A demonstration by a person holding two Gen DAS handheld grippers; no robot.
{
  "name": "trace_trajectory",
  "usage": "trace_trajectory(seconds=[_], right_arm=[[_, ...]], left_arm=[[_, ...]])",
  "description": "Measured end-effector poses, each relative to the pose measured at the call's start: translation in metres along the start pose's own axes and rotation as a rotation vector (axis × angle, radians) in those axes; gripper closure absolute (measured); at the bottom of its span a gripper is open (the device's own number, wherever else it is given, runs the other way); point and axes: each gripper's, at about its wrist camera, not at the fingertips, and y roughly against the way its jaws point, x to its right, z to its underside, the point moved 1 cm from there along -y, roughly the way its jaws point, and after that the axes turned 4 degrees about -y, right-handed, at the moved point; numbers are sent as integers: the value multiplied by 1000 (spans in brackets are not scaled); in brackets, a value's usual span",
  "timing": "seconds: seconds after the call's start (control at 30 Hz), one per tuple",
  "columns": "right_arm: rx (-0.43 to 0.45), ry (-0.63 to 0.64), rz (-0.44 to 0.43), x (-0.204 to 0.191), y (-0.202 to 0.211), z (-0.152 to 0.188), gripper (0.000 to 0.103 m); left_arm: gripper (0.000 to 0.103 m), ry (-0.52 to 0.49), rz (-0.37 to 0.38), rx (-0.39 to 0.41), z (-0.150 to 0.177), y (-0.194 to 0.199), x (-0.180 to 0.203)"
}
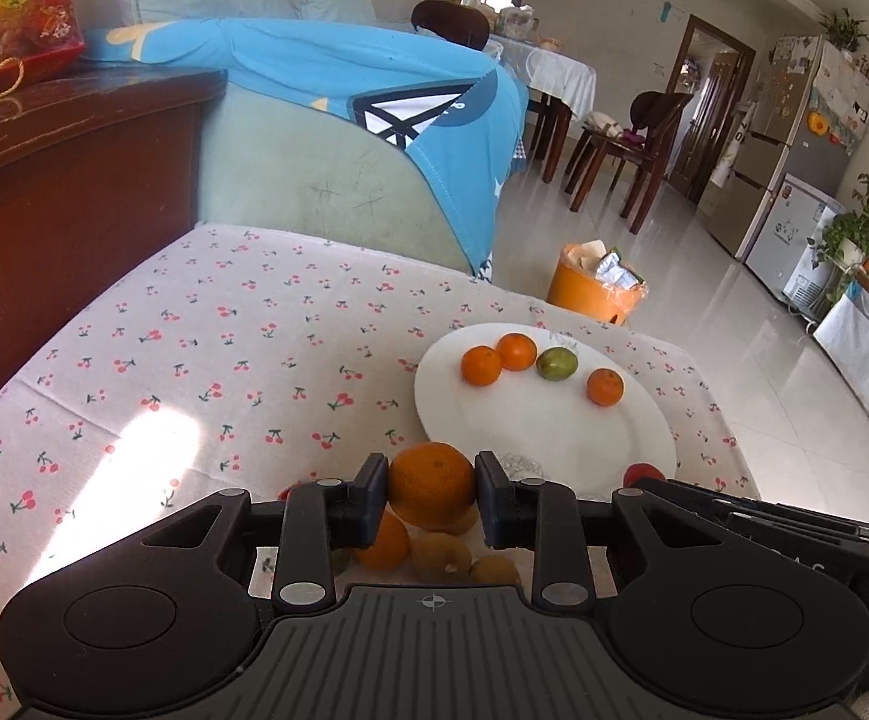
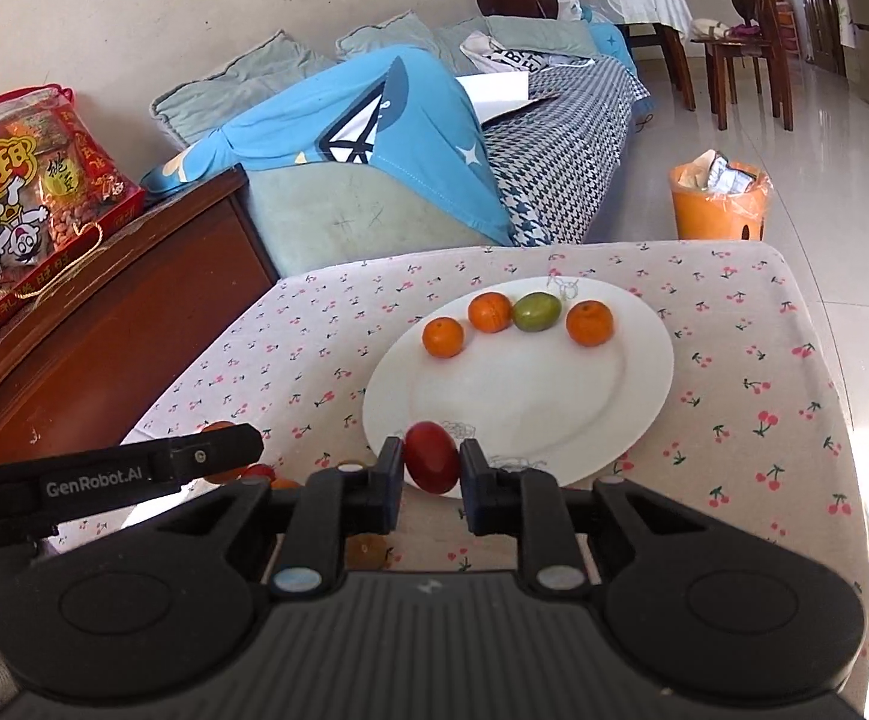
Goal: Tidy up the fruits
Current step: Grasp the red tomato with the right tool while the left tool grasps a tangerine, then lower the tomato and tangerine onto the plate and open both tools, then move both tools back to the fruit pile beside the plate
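My left gripper is shut on an orange and holds it above a small heap of fruit on the cherry-print tablecloth, near the white plate's near edge. My right gripper is shut on a small red fruit at the near rim of the white plate. The plate carries three small oranges and one green fruit in a row along its far side. The left gripper's finger shows at the left of the right wrist view.
The cherry-print table ends at the right above a tiled floor. An orange waste bin stands beyond the table. A dark wooden cabinet with a red snack bag stands at the left. A sofa with a blue garment lies behind.
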Motion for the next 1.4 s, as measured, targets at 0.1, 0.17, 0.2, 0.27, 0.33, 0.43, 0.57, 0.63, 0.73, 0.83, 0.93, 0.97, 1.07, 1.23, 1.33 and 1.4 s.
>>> trace_trajectory(seconds=[0.1,0.17,0.2,0.27,0.33,0.43,0.57,0.63,0.73,0.83,0.93,0.97,1.07,1.23,1.33,1.4], right_arm=[[-23,-28,14,10,-8,-15,83],[-27,-44,18,16,-13,-19,83],[-24,-52,23,18,-15,-19,83],[-18,-65,39,22,-19,-14,83],[-17,-73,54,25,-23,-11,83],[-21,-87,60,29,-29,-9,83],[-23,-80,68,29,-35,-9,83],[-28,-82,69,29,-38,-7,83],[-32,-83,81,31,-41,-5,80],[-28,-109,75,34,-41,-6,80],[-21,-108,76,33,-40,-6,80],[-20,-110,76,33,-40,-7,80],[-21,-111,73,33,-38,-6,79],[-36,-104,49,31,-35,-2,79],[-38,-99,29,28,-33,-2,77],[-37,-97,11,25,-30,-3,77]], left_arm=[[74,-43,16,-19,-13,-11,5],[74,-68,21,-23,-17,-19,9],[74,-78,20,-26,-18,-25,10],[74,-77,22,-38,-17,-35,12],[74,-67,31,-50,-15,-43,13],[74,-58,42,-68,-13,-54,15],[74,-51,48,-92,-11,-69,17],[74,-53,48,-98,-9,-76,18],[74,-42,62,-112,-8,-83,20],[70,-45,54,-97,-9,-82,22],[62,-39,57,-85,-11,-79,23],[58,-35,56,-82,-12,-77,23],[56,-40,42,-73,-16,-72,23],[45,-45,14,-92,-15,-64,18],[44,-52,-12,-104,-13,-59,10],[44,-44,-29,-109,-13,-56,4]])
